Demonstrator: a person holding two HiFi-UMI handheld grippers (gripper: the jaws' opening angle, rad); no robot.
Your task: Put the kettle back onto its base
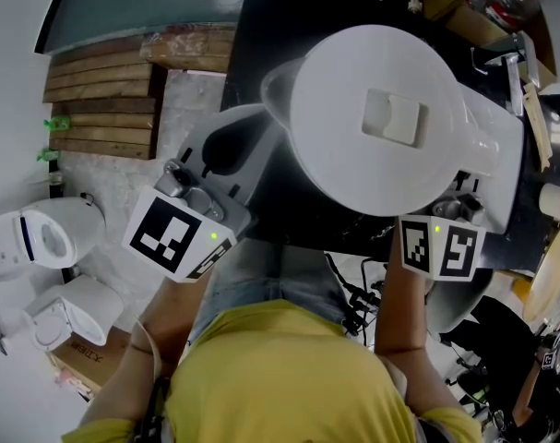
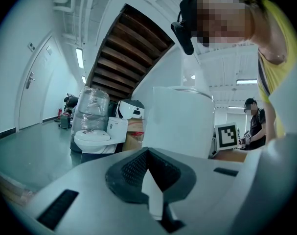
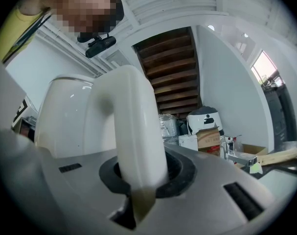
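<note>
Black table [image 1: 261,26] under kettle [image 1: 353,72]; left gripper [image 2: 148,156] clamped on its spout [image 1: 275,85], right gripper [image 3: 138,180] on handle [image 3: 133,121]; toilets [image 1: 49,233] nearby

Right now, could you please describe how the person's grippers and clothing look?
The left gripper and right gripper are pale grey plastic with dark slots and black pads at the tongs. Each carries a cube, left and right, of black-and-white square markers with a green light. The person wears a yellow top, forearms uncovered.

A wooden staircase [image 2: 126,58] rises overhead. White toilets [image 2: 92,140] stand below it on grey floor [image 2: 21,153], with a door [image 2: 33,89] and a strip light [image 2: 79,58] left of it.
</note>
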